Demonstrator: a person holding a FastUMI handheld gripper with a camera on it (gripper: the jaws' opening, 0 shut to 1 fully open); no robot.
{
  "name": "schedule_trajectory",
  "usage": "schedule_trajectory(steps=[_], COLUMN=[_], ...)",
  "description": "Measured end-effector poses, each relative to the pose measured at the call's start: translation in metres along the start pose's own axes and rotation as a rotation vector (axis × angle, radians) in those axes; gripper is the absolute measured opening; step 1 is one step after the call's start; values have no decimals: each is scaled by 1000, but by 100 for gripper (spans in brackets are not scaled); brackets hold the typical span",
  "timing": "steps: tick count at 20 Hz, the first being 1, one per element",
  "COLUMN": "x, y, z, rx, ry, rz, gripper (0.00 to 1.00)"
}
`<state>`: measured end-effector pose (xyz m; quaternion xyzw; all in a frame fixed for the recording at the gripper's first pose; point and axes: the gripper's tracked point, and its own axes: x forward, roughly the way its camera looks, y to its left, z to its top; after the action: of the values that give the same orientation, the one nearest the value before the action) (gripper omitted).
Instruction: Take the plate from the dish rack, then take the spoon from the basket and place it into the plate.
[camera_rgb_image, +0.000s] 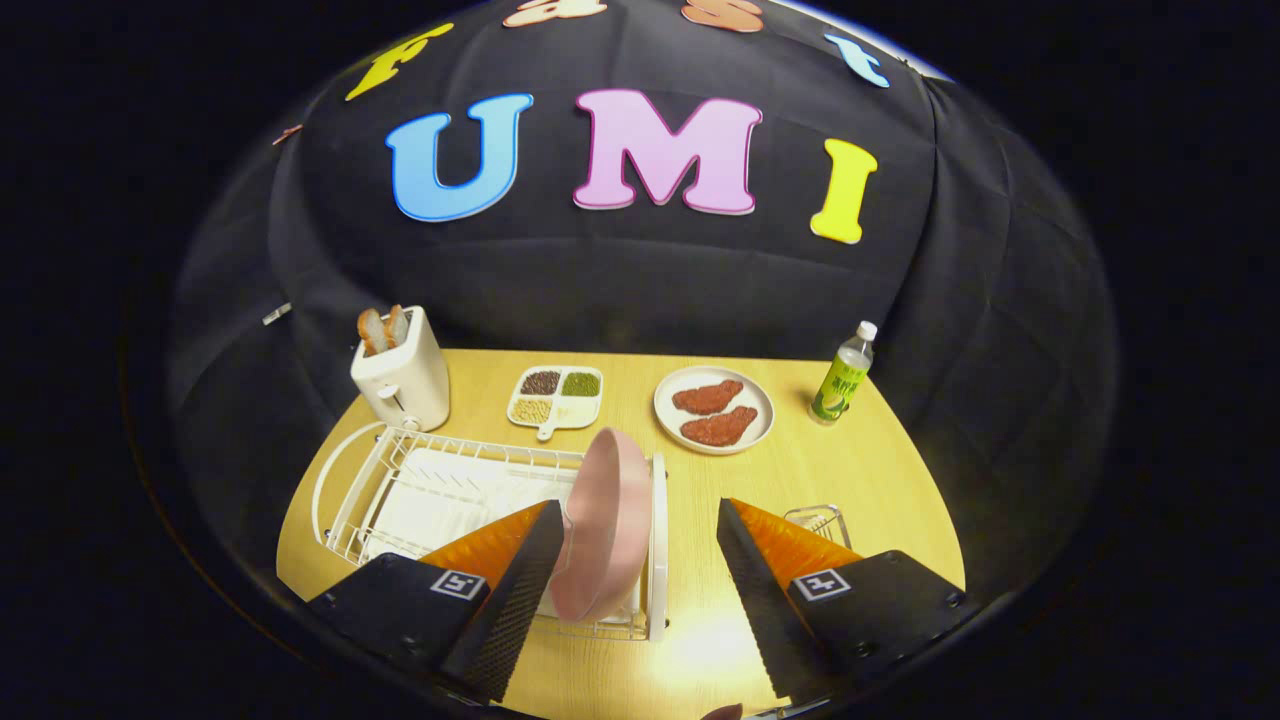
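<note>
A pink plate (607, 525) stands on edge in the white wire dish rack (400, 490), at the rack's right end. My gripper (640, 540) is open above the wooden table (880, 470). The plate sits between the fingers, close against the left finger (520, 590) and well apart from the right finger (755, 590). A small wire basket (818, 522) peeks out just behind the right finger; whatever it holds is hidden.
Behind the rack stand a white toaster (403, 375) with bread in it, a divided dish of beans (556, 398), a plate with two pieces of meat (714, 410) and a green-labelled bottle (843, 378) at the far right.
</note>
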<state>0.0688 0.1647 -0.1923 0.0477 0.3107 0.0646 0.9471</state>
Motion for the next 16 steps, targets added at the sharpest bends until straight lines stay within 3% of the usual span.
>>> schedule_trajectory(steps=[5,7,10,16], x=[51,64,72,63], y=[3,3,5,12], z=[-36,-46,-55,-47], rx=[57,81,85,39], ry=[137,181,204,236], rz=[-51,-69,-90,-133], gripper=[82,70,33,30])
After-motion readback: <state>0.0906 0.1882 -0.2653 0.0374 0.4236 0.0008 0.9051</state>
